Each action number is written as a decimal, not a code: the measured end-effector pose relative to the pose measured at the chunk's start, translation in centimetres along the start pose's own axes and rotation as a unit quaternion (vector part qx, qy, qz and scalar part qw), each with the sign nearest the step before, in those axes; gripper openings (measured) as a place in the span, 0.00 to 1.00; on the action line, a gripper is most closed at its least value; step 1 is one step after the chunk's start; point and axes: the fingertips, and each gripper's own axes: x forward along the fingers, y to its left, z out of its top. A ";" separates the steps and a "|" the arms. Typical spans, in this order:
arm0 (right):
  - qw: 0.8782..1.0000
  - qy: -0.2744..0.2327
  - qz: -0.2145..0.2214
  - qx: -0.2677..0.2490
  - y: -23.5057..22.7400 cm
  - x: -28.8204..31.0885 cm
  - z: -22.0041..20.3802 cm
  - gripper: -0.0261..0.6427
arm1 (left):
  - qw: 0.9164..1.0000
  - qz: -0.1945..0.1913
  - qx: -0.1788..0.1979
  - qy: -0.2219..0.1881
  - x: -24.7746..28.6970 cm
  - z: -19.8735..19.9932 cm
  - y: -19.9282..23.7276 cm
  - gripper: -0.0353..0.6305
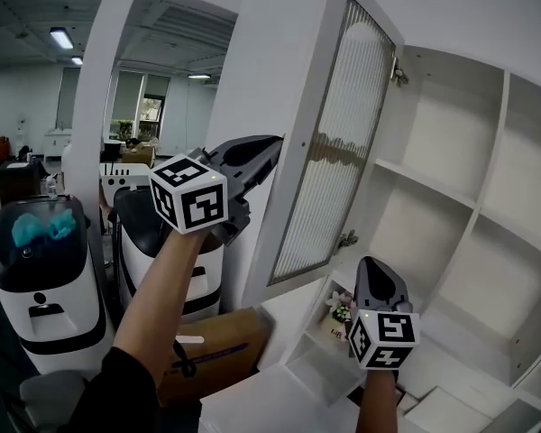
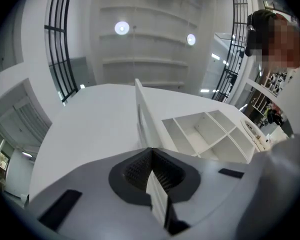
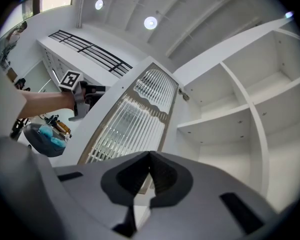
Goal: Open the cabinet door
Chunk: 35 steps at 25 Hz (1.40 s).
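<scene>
Maybe the white ribbed-glass cabinet door [image 1: 334, 142] swings back, since the left hand-held gripper [image 1: 276, 144] by its edge and the right hand-held gripper [image 1: 372, 263] both have jaws squeezed together.

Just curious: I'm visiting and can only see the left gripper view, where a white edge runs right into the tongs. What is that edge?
Observer: The free edge of a white-framed cabinet door with a ribbed glass panel, swung wide open.
Visitor: Where are the other tongs?
Observer: The right tongs hang lower, shut and empty, before the white open shelves.
Visitor: Anything stored there?
Observer: A small pot of pink flowers stands low down, beneath the door.
</scene>
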 end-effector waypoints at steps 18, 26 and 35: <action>1.000 -0.004 0.001 0.012 -0.2 -0.6 0.1 0.07 | 0.997 0.070 0.020 -0.012 -2.9 2.2 1.2 0.07; 1.000 -0.017 -0.013 0.014 -2.0 -3.5 1.6 0.07 | 0.994 0.102 0.024 -0.029 -4.3 4.5 -0.8 0.07; 0.998 -0.021 -0.059 0.018 -6.8 -9.4 2.5 0.07 | 0.997 0.071 0.029 -0.032 -1.5 5.3 -8.0 0.07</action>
